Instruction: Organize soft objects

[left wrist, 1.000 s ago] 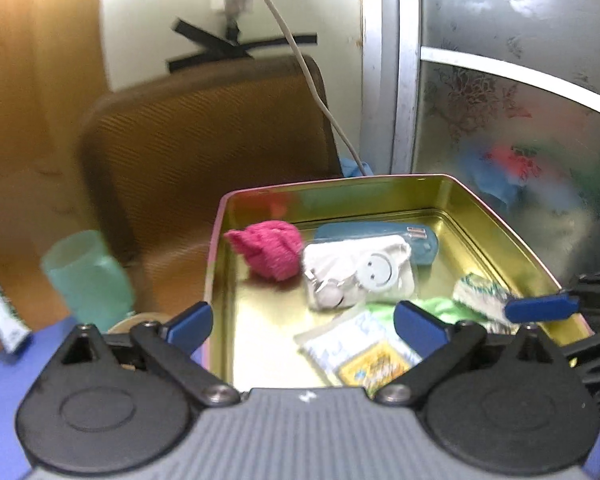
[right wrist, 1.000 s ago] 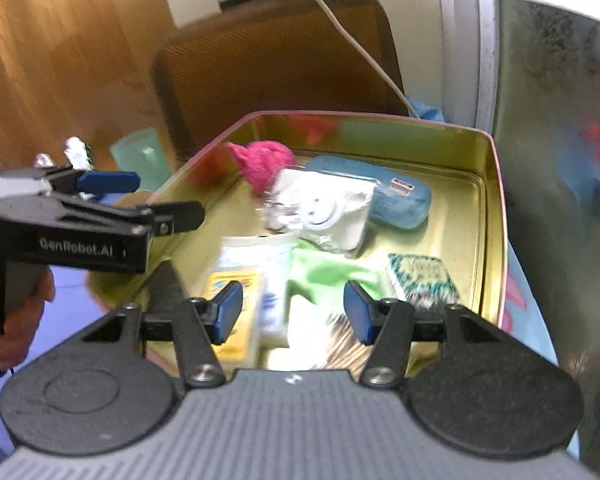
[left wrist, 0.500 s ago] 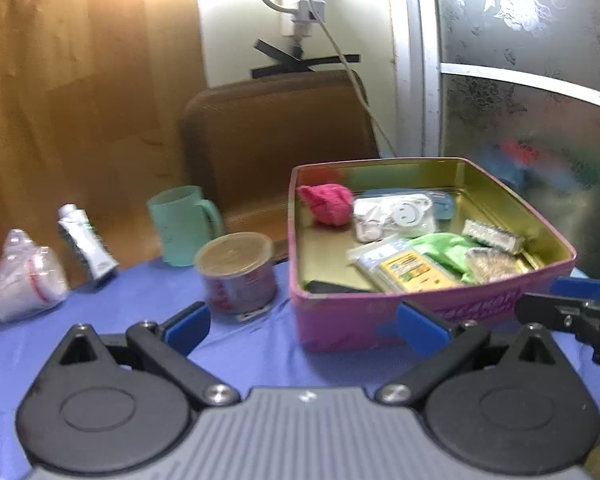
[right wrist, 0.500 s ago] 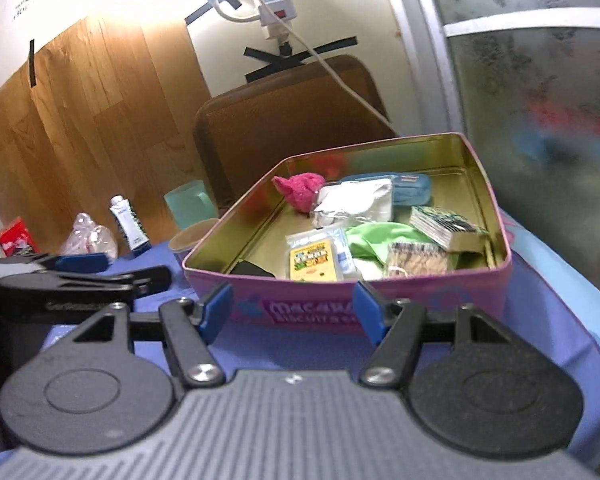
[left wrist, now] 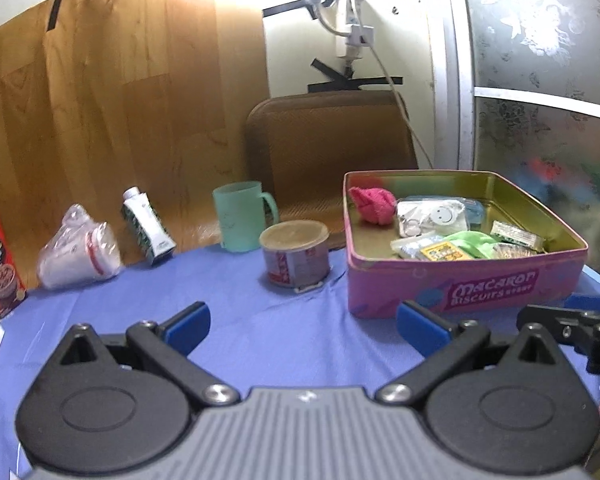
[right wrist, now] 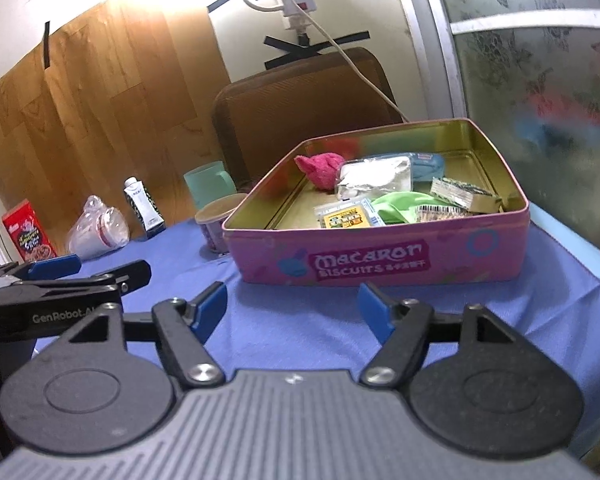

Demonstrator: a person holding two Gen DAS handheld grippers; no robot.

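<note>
Left wrist view: left gripper [left wrist: 302,322] released, jaws spread, empty, above blue surface [left wrist: 284,320], short of pink tin [left wrist: 466,288]. Pink cloth [left wrist: 374,209] in tin's far-left corner; green cloth [left wrist: 474,240] near tin's front wall. Can [left wrist: 294,254] just left of tin, mug [left wrist: 240,216] behind can.

Right wrist view: right gripper [right wrist: 294,310] released, empty, in front of tin [right wrist: 380,264]. Pink cloth [right wrist: 322,165], green cloth [right wrist: 404,205] inside tin.
</note>
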